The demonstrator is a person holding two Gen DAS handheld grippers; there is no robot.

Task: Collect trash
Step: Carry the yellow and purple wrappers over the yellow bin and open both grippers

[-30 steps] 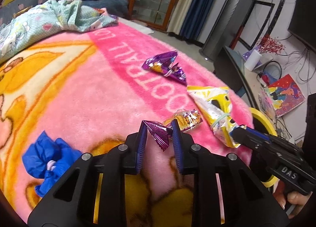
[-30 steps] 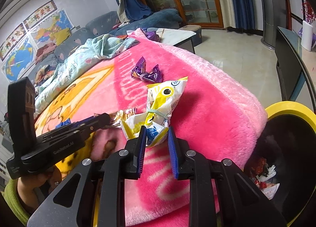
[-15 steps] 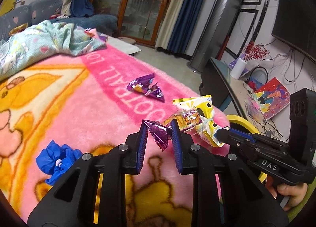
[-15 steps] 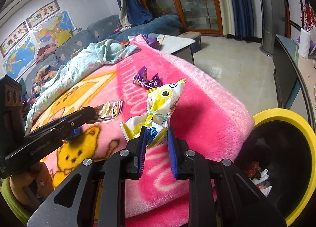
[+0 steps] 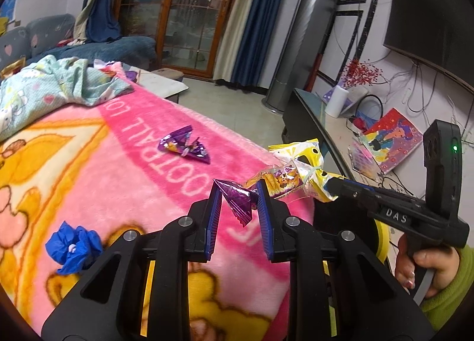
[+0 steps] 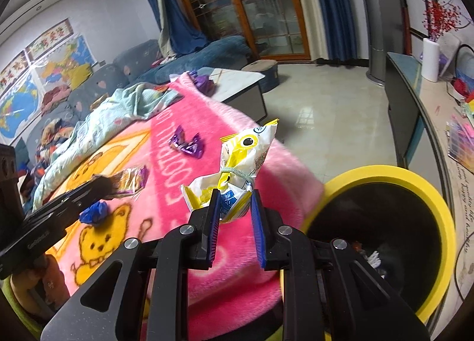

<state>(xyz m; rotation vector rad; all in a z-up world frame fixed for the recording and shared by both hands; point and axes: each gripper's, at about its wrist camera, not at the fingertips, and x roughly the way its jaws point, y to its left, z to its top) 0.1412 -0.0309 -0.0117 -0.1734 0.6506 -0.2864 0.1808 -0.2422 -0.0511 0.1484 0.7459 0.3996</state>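
Note:
My left gripper [image 5: 237, 204] is shut on a purple and gold candy wrapper [image 5: 240, 198], lifted above the pink blanket [image 5: 118, 181]; it shows in the right wrist view [image 6: 130, 181]. My right gripper [image 6: 234, 210] is shut on a yellow and white snack bag [image 6: 246, 160], held in the air beside the bin; the bag also shows in the left wrist view [image 5: 308, 160]. A black bin with a yellow rim [image 6: 385, 172] stands lower right. Another purple wrapper [image 5: 183, 145] and a blue crumpled piece [image 5: 74, 246] lie on the blanket.
A light floral cloth [image 5: 44, 89] is bunched at the blanket's far end. A low dark cabinet [image 6: 414, 109] with books and a white vase stands right of the bin. A small table [image 6: 237, 89] is beyond the blanket.
Both grippers have risen with their loads and moved right toward the bin. The snack bag has left the blanket and hangs in the air.

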